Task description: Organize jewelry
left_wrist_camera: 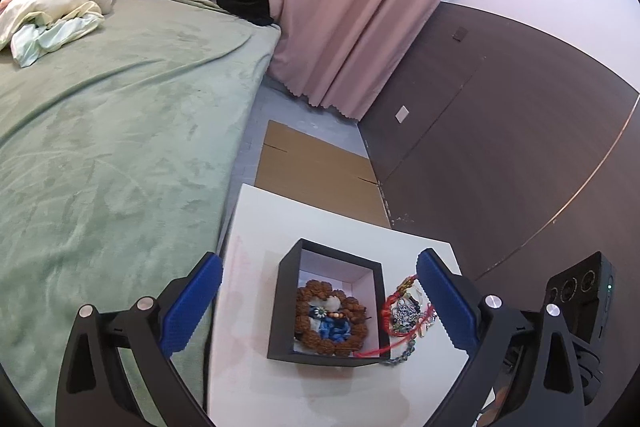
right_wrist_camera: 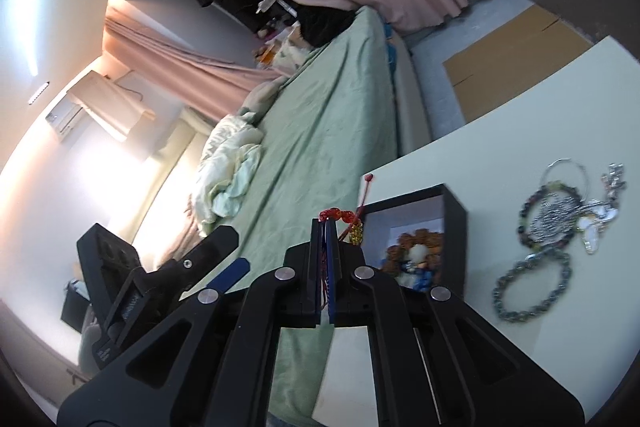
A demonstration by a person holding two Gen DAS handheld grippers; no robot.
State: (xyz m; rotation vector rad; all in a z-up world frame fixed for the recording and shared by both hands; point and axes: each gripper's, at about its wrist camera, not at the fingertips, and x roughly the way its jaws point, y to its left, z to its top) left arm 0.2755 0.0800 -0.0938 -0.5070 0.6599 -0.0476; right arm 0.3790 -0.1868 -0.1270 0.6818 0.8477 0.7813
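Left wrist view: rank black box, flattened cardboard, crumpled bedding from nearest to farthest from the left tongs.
1. black box: on the white table, directly between the wide-open left tongs.
2. flattened cardboard: on the floor just beyond the table's far edge.
3. crumpled bedding: far upper left, at the far end of the green bed.

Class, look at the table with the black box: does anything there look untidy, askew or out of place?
Yes. A tangle of bracelets lies loose on the table beside the black box, with a red cord trailing over its rim. The right hand-held gripper pinches another red bracelet clear of the box.
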